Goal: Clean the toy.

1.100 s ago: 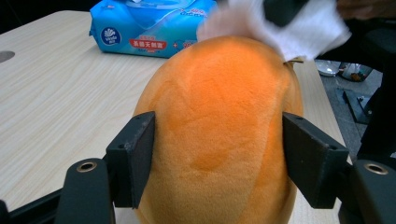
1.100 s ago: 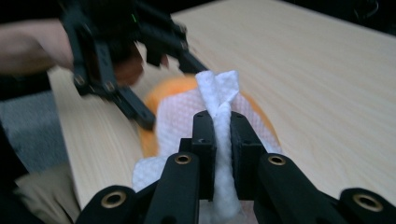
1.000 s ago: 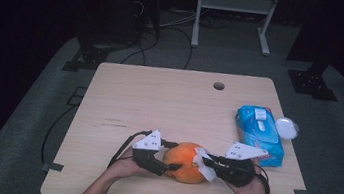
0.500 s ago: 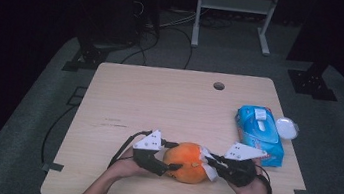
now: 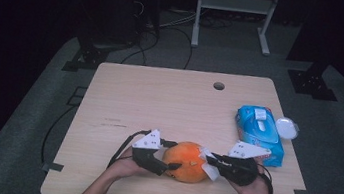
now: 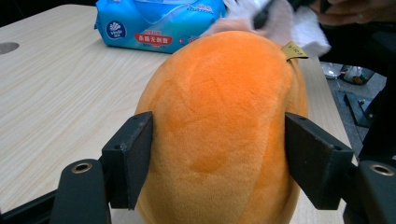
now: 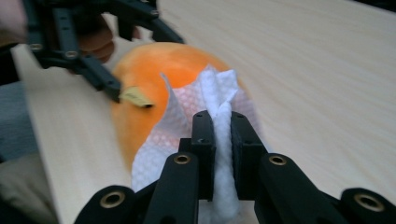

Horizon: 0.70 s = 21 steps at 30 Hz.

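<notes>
Near the counter's (image 5: 124, 96) front edge, my left hand-held gripper (image 6: 217, 154) is easing around a rounded orange plush toy (image 6: 219, 130); my right hand-held gripper (image 7: 223, 135) is pinching an embossed white wipe (image 7: 217, 95).

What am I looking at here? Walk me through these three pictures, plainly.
A person at a wooden table holds a two-jaw gripper in each hand. One picture looks down from above; the other two come from cameras riding on each gripper, looking along its black jaws. The left gripper has its jaws on either side of an orange plush toy; they have just been opening, and whether they are pressing on it is hard to tell. The right gripper is shut on a white wipe, laid against the toy. Farther right lie a blue pack of wipes and a small white lid.
</notes>
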Each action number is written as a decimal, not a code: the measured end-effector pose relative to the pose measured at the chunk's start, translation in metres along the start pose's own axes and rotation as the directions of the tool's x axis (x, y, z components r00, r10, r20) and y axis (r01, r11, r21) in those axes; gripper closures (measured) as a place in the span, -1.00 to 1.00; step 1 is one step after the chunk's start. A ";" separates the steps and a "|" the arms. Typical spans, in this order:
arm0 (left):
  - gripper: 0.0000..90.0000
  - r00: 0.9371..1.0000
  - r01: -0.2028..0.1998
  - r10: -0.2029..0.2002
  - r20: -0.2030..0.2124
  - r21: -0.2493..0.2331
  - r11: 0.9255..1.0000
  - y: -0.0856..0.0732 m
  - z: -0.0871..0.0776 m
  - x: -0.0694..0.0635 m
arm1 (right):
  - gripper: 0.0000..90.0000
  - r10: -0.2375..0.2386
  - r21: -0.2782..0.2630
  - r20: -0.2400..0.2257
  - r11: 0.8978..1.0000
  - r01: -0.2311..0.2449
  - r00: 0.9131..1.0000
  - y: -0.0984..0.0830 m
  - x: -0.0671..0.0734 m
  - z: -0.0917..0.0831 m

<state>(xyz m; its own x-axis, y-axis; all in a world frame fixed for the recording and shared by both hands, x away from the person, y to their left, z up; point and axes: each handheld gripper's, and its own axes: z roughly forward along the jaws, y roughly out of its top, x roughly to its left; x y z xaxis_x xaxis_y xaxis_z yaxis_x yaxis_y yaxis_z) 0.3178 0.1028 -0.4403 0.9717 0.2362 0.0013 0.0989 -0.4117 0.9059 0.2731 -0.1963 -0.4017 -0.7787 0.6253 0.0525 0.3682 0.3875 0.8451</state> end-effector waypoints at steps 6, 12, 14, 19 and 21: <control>-0.36 1.000 -0.002 0.002 0.005 0.003 1.000 0.002 0.003 -0.003 | 0.81 -0.036 -0.046 -0.059 0.998 0.033 0.998 0.015 0.018 -0.001; -0.38 1.000 0.006 -0.006 0.019 -0.005 1.000 0.002 0.002 -0.002 | 0.81 -0.027 0.011 -0.036 1.000 0.028 0.999 0.005 0.006 0.007; -0.36 1.000 0.006 -0.006 0.020 -0.002 1.000 0.001 0.000 -0.001 | 0.81 -0.034 0.033 0.019 0.999 0.034 0.999 0.004 0.002 0.003; -0.35 1.000 -0.005 0.005 0.002 -0.001 1.000 0.005 0.005 -0.005 | 0.81 -0.014 -0.023 -0.025 1.000 0.013 1.000 0.009 0.006 -0.003; -0.35 1.000 -0.017 0.017 0.000 0.007 1.000 0.007 0.008 -0.008 | 0.81 -0.030 -0.050 -0.056 0.998 0.027 0.998 0.016 0.014 -0.004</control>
<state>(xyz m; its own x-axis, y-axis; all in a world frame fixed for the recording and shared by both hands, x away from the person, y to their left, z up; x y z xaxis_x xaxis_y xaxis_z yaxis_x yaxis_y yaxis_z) 0.3121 0.0912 -0.4371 0.9733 0.2289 0.0170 0.0834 -0.4216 0.9029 0.2662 -0.1834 -0.3852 -0.8165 0.5746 0.0566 0.3210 0.3703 0.8717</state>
